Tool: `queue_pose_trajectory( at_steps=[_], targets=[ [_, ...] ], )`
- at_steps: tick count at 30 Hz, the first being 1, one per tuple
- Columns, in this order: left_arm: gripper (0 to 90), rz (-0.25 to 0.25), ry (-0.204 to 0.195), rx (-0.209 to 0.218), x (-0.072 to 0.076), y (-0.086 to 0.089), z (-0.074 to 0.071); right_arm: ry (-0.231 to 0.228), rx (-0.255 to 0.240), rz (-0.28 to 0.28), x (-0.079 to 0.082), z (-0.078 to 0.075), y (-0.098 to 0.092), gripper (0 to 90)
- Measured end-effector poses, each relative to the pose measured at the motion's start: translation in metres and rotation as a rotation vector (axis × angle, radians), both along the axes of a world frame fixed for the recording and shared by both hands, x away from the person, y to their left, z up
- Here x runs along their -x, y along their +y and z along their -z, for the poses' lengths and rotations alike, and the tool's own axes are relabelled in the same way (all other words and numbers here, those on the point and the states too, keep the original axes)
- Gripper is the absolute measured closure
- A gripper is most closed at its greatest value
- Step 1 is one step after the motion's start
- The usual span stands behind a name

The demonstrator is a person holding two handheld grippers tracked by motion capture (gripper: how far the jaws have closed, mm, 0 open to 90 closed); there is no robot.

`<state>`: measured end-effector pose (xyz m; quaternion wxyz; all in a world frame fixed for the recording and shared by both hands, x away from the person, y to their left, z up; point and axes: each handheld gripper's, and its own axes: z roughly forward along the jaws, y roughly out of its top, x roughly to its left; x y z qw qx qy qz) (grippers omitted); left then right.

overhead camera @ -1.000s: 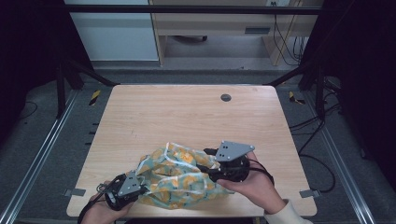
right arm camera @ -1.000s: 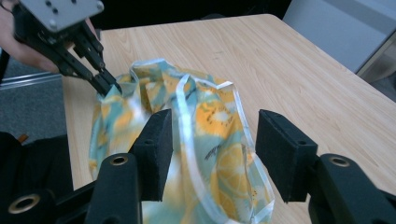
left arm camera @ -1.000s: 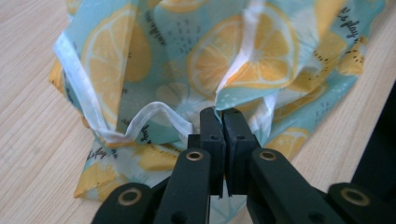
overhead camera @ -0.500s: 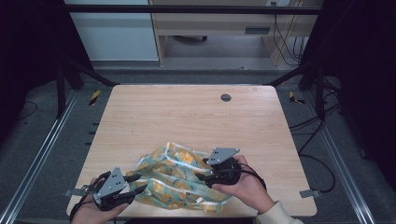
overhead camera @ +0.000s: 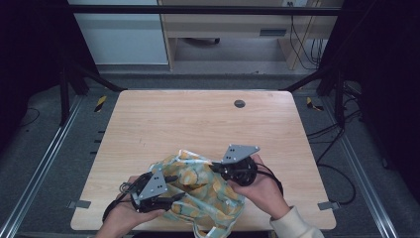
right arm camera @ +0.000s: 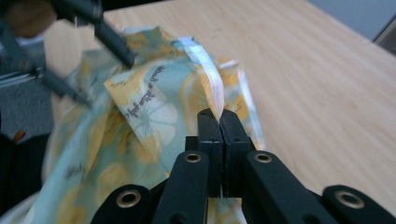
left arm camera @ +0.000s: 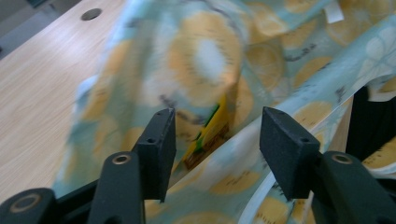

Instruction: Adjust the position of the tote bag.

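The table (overhead camera: 188, 119) was the biggest thing before me: pale wood-grain laminate, smooth and matt, with rounded corners and one small dark grommet hole (overhead camera: 239, 103) towards the far edge. On its near half, a little right of the middle, lay the cloth bag (overhead camera: 203, 191), a thin, limp fabric in pale blue-green printed with yellow lemon slices and dark script, bunched into soft folds that would slide and sag rather than hold shape.

I judged the step to be opening up that bag, so the sound way was to keep one firm pinch as an anchor and work the loose layer away from it gently, lifting rather than dragging.

My right gripper (right arm camera: 219, 122) had just closed; its jaws stood pressed together on the bag's pale ribbon-like strap (right arm camera: 209, 81), at the right side of the heap. My left gripper (left arm camera: 217, 135) had just been opening: its jaws stood about half apart, fabric lying between them but not pinched, at the bag's near left. Inside a fold I saw a small yellow packet (left arm camera: 208, 135), stiff-edged, with green and red print.
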<state>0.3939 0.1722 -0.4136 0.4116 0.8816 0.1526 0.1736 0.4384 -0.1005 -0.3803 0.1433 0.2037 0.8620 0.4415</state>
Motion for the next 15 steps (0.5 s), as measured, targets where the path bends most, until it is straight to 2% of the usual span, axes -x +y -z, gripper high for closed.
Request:
queue_pose_trajectory(
  at_steps=[2, 4, 7, 9, 10, 11, 12, 13, 14, 15],
  targets=[
    [44.7, 0.023, 0.003, -0.01, -0.001, -0.004, 0.002, -0.005, -0.008, 0.018, -0.007, -0.004, 0.002, 89.3],
    [44.7, 0.021, -0.001, -0.013, 0.002, -0.004, 0.006, -0.012, -0.015, 0.033, -0.014, -0.004, 0.004, 89.3],
    [44.8, 0.026, 0.001, -0.017, 0.005, 0.0, 0.012, -0.004, -0.056, 0.048, -0.026, -0.003, 0.005, 89.3],
    [45.3, -0.007, -0.006, -0.069, 0.002, -0.002, 0.02, 0.01, -0.085, 0.074, -0.034, 0.001, 0.006, 89.4],
    [47.1, -0.022, -0.005, -0.082, -0.001, -0.003, 0.024, 0.025, -0.1, 0.088, -0.039, 0.004, 0.007, 89.4],
    [49.6, -0.02, 0.015, -0.074, -0.003, -0.003, 0.029, 0.033, -0.105, 0.099, -0.043, 0.007, 0.007, 89.4],
    [50.8, -0.02, 0.015, -0.074, -0.003, -0.003, 0.029, 0.033, -0.105, 0.099, -0.043, 0.007, 0.007, 89.4],
    [55.2, -0.018, 0.028, -0.104, -0.007, -0.004, 0.037, 0.044, -0.12, 0.126, -0.052, 0.012, 0.007, 89.4],
    [60.2, -0.018, 0.028, -0.104, -0.007, -0.004, 0.037, 0.044, -0.12, 0.126, -0.052, 0.012, 0.007, 89.4],
    [65.1, -0.018, 0.049, -0.139, -0.009, -0.005, 0.042, 0.051, -0.108, 0.157, -0.06, 0.018, 0.006, 89.4]
  ],
)
